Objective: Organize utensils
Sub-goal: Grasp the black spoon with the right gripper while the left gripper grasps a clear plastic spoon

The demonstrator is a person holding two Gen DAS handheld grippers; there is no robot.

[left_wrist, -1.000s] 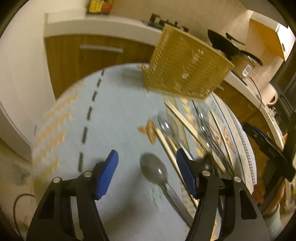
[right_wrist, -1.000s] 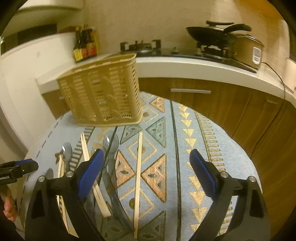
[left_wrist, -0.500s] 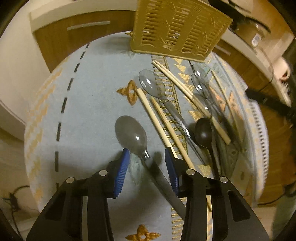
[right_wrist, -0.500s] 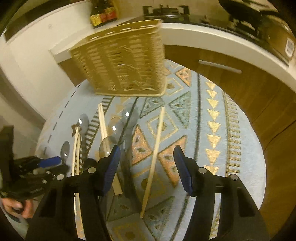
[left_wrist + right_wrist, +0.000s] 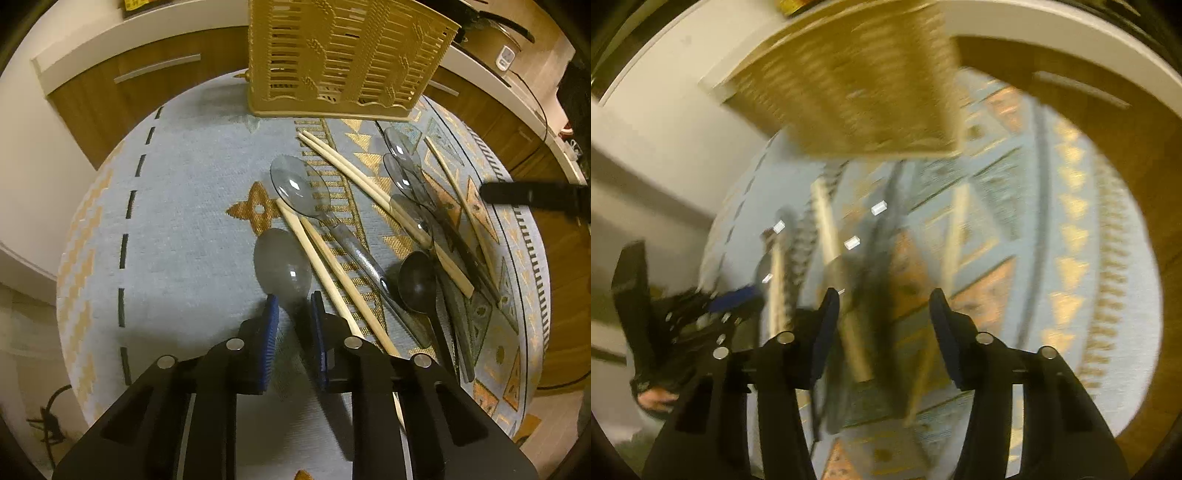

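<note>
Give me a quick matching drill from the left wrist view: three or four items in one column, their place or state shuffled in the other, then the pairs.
Items:
1. grey spoon
2. black spoon
3. slatted basket
4. left claw

Places or states:
A. upright at the far edge of the table
B. neck between the blue pads
C. closing around a spoon's neck
D. bowl lying right of the paired chopsticks

Pairs: 1-B, 2-D, 3-A, 4-C
</note>
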